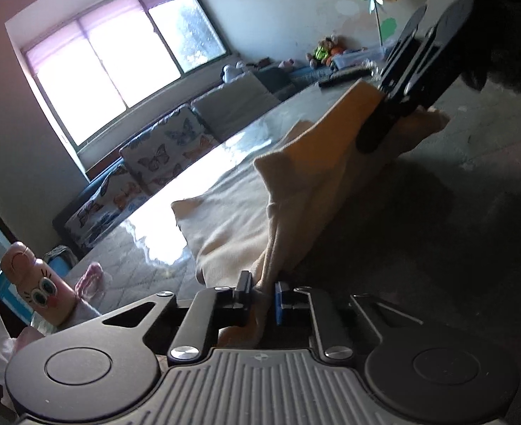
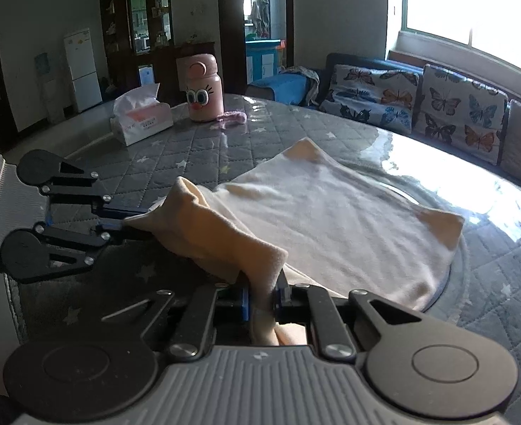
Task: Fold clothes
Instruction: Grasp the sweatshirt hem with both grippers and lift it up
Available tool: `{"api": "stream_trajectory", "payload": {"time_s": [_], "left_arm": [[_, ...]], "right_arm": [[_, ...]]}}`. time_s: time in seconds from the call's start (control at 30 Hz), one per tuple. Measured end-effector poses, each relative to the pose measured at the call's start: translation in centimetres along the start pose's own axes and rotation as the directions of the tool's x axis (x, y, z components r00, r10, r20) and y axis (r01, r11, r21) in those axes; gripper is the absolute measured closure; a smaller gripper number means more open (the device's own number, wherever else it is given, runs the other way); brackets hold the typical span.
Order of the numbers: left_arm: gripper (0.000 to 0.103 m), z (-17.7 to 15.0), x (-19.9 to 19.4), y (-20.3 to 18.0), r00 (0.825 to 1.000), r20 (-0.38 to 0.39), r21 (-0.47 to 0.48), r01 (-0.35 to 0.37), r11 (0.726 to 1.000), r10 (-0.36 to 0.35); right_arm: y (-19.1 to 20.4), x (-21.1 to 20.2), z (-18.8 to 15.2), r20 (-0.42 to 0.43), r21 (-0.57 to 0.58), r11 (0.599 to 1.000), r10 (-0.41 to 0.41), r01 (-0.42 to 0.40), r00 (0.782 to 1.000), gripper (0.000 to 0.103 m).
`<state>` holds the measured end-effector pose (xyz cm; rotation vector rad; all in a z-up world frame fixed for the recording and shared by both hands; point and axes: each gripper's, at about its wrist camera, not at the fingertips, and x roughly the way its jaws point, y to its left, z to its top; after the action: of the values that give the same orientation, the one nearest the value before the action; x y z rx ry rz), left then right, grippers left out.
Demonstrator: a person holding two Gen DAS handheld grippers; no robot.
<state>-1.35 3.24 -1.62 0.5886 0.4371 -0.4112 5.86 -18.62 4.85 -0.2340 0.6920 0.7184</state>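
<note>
A cream-coloured garment lies spread on the grey quilted table, its near edge lifted. My right gripper is shut on one bunched corner of that edge. My left gripper is shut on the other corner, at the left of the right wrist view. In the left wrist view my left gripper pinches the garment, and my right gripper holds the far lifted corner. The raised edge hangs between the two grippers above the table.
A pink cartoon-face bottle, a tissue box and a small pink knitted item stand at the table's far side. A sofa with butterfly cushions runs beside the table under a bright window.
</note>
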Motion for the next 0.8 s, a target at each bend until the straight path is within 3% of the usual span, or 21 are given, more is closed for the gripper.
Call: {"api": "stream_trajectory", "payload": {"time_s": [0.17,0.5,0.8], "left_arm": [[0.09,0.8,-3.2,-0.2,0.999,0.039,-0.011,0.015,1.0,-0.015],[0.09,2.0,-11.5,-0.9,0.991,0.082,-0.073,0.114,0.991,-0.108],[0.09,4.5,-8.1,2.0,0.994,0.06,-0.142,0.104,0.984,-0.096]], "right_arm": [[0.5,-2.7,-0.4,0.025,-0.016,1.0,0.025,-0.025,0.999,0.092],[3.7,-10.2,-2.0,0.02,-0.065,0.99,0.128,-0.127,0.992,0.092],[1.2,-8.7,0.6,0.015,-0.027,0.993,0.118,-0.117,0.993,0.092]]}}
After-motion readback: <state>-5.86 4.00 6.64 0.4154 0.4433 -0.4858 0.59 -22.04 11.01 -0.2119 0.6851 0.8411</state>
